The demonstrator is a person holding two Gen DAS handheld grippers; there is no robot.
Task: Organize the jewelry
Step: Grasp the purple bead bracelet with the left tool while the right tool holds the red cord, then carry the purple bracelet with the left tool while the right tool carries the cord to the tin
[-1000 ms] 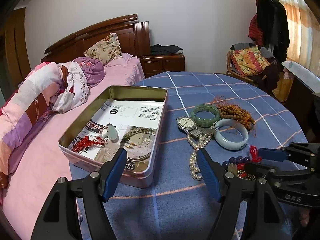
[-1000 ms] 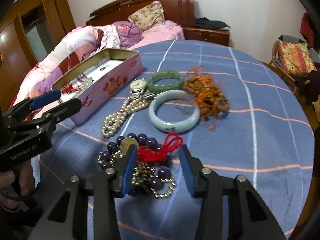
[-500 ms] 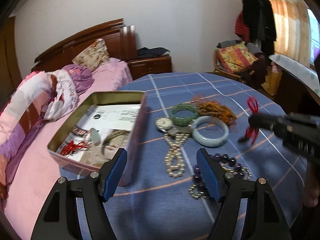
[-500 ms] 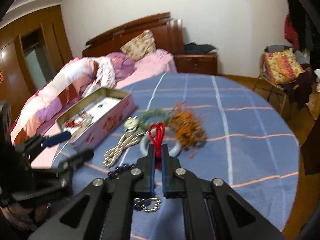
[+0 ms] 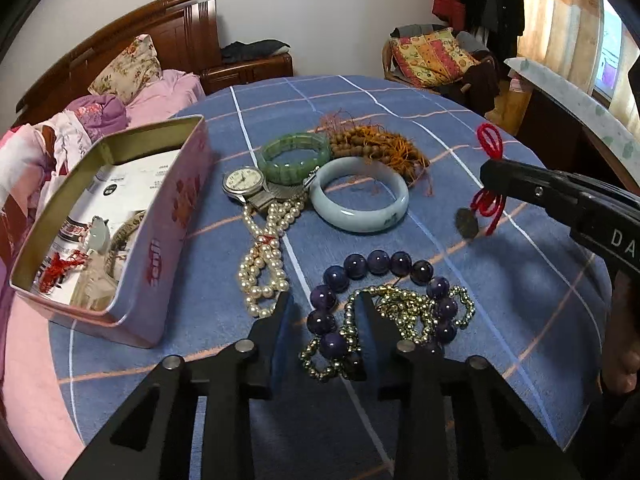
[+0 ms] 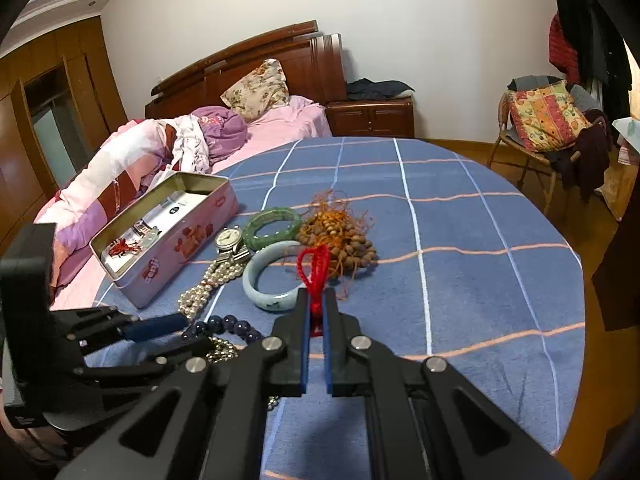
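Observation:
My right gripper (image 6: 316, 300) is shut on a red cord pendant (image 6: 314, 268) and holds it above the table; in the left wrist view the cord (image 5: 489, 148) hangs from it with a bronze coin (image 5: 467, 223) below. My left gripper (image 5: 324, 308) is open, low over the purple bead bracelet (image 5: 378, 264) and gold bead chain (image 5: 400, 312). The pink tin (image 5: 160, 240) stands open at the left, with a red tassel charm (image 5: 60, 268) inside. A pearl necklace (image 5: 266, 256), watch (image 5: 245, 182), green bangle (image 5: 294, 156), pale jade bangle (image 5: 360, 196) and brown bead strand (image 5: 376, 144) lie on the cloth.
The round table has a blue checked cloth (image 5: 520, 300). A bed with pink bedding (image 6: 160, 152) stands behind the tin. A chair with a patterned cushion (image 6: 548, 116) is at the far right.
My right gripper shut on the red cord pendant and lifted it off the bead pile. My left gripper moved right and lower, from the tin to the purple beads.

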